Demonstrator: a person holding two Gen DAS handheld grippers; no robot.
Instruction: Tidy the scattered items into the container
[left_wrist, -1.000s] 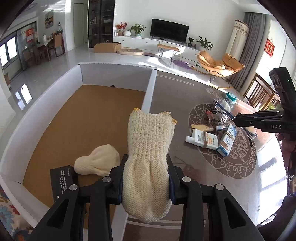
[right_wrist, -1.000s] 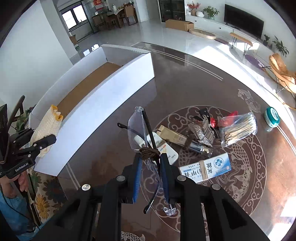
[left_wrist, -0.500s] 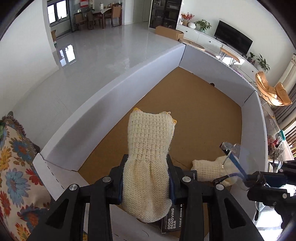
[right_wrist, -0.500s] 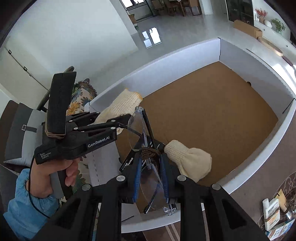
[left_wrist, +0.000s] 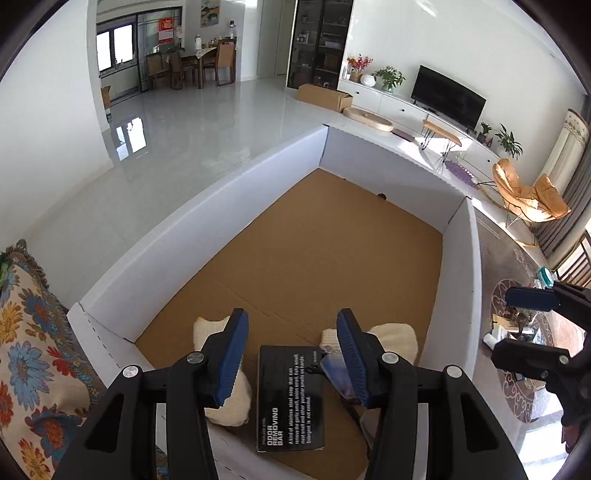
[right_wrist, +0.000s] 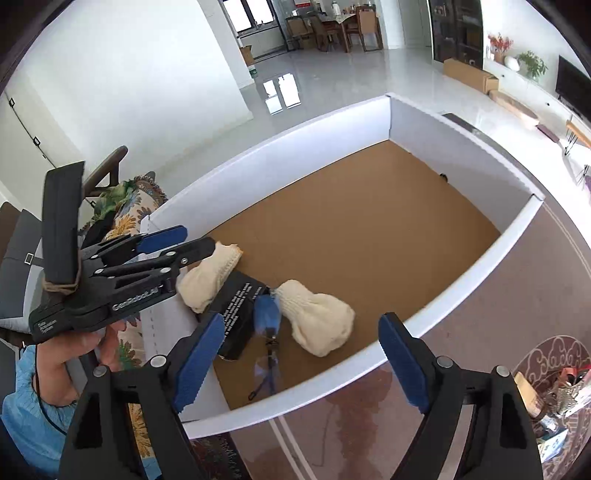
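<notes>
The white-walled container (left_wrist: 258, 173) with a brown floor lies under both grippers. Inside it lie two cream knit gloves (left_wrist: 240, 397) (left_wrist: 397, 334), a black box (left_wrist: 290, 395) and clear glasses (left_wrist: 328, 363). My left gripper (left_wrist: 291, 354) hangs above the black box, jaws opening, nothing between them. My right gripper (right_wrist: 301, 362) stands over the container's near wall (right_wrist: 461, 284), jaws opening wide, empty. The glasses (right_wrist: 267, 354) lie on the floor below it, beside a glove (right_wrist: 317, 319). The other glove (right_wrist: 208, 277) rests by the left gripper (right_wrist: 195, 240).
Several loose items remain on the dark patterned table (left_wrist: 517, 325) to the right of the container, also seen at the lower right of the right wrist view as a pile (right_wrist: 554, 391). A flowered cushion (left_wrist: 29, 350) sits left. A person's hand (right_wrist: 74, 350) holds the left gripper.
The left gripper has let go of the knit glove, which now lies in the container. The right gripper has let go of the glasses, now on the container floor. Both jaws have spread.
</notes>
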